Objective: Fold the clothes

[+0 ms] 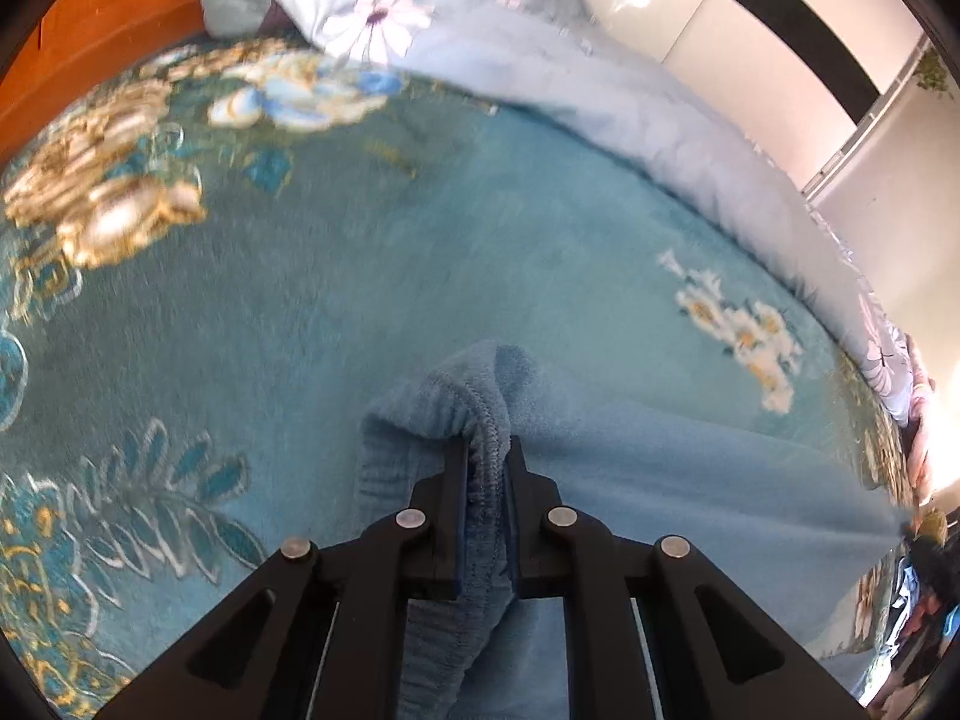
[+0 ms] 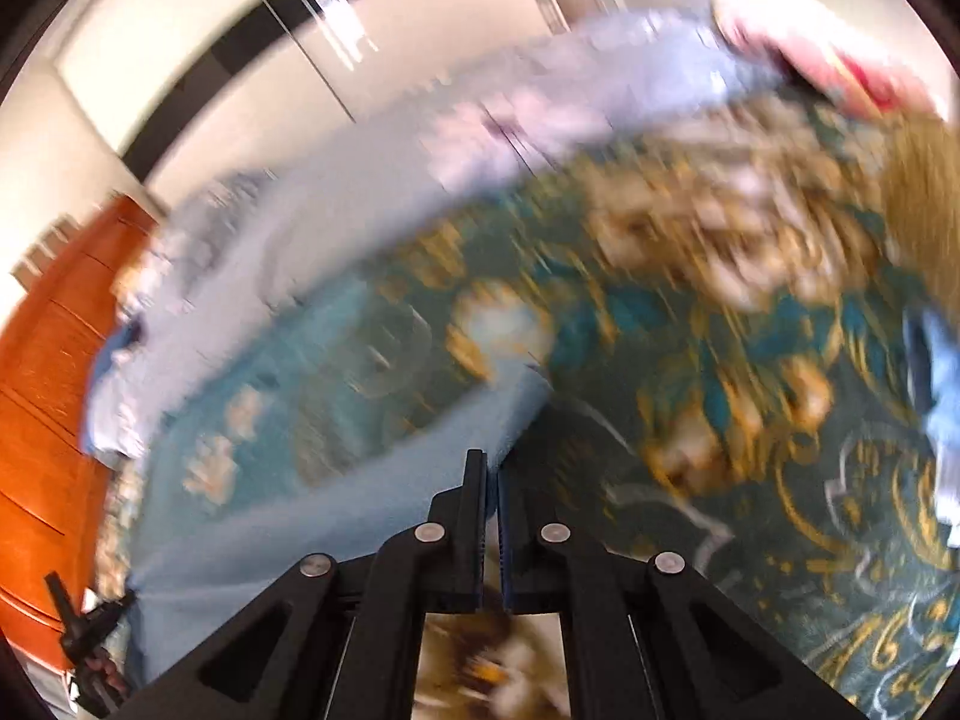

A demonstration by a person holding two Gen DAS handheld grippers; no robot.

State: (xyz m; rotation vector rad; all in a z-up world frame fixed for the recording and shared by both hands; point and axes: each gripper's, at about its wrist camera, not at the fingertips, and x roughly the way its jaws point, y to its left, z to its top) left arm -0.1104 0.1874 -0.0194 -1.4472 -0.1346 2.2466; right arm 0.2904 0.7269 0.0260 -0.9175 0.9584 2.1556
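Observation:
A light blue fleece garment [image 1: 660,480] lies on the teal flowered blanket [image 1: 360,240] of a bed. My left gripper [image 1: 487,444] is shut on its gathered elastic waistband, and the bunched cloth rises between the fingers. From there the garment stretches away to the right edge of the left wrist view. The right wrist view is blurred. In it the same garment [image 2: 336,516] runs as a taut band from the lower left up to my right gripper [image 2: 491,459]. That gripper is shut, with the cloth's edge pinched at its fingertips.
A pale blue quilt with pink flowers [image 1: 480,48] is heaped along the bed's far side, below white wardrobe doors [image 1: 780,60]. An orange wooden headboard [image 1: 90,30] stands at the left. Other clothes [image 1: 924,570] lie at the right edge.

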